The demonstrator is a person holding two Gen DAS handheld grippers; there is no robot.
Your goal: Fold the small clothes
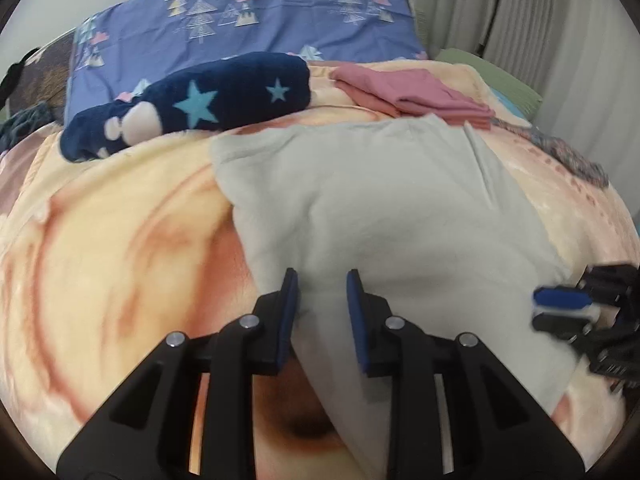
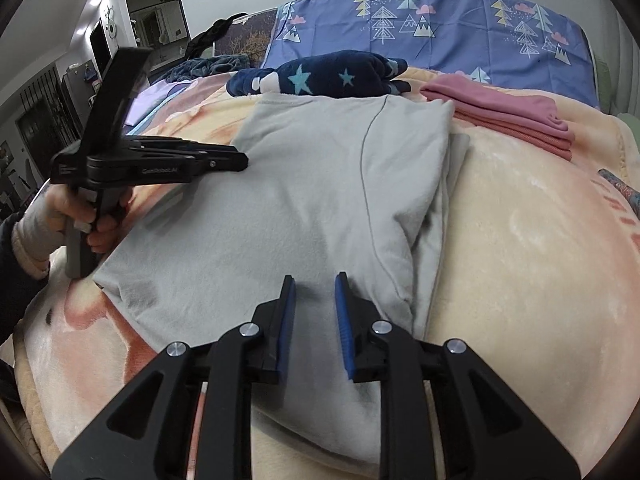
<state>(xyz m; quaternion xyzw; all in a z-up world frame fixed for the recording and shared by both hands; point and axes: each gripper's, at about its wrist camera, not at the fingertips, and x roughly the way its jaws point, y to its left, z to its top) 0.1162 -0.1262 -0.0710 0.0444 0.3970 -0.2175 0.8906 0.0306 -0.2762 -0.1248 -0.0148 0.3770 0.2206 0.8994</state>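
Note:
A pale grey garment (image 1: 380, 200) (image 2: 300, 180) lies folded on the peach blanket (image 1: 120, 220) (image 2: 540, 260), one layer doubled over along its right side. My left gripper (image 1: 322, 276) hangs over the garment's near-left edge with a narrow gap between its blue pads. From the right wrist it (image 2: 242, 162) shows side-on, lifted above the cloth, with nothing in it. My right gripper (image 2: 316, 280) sits at the garment's near edge with grey cloth between its pads. In the left wrist view a pale strip of cloth shows pinched in it (image 1: 538, 308).
A folded pink stack (image 1: 420, 92) (image 2: 512, 116) lies beyond the garment on the right. A navy star-patterned fleece item (image 1: 224, 96) (image 2: 320, 74) lies behind it, before a purple tree-print pillow (image 1: 280, 12) (image 2: 440, 28). A hand (image 2: 60, 208) holds the left gripper's handle. Curtains (image 1: 540, 20) hang at right.

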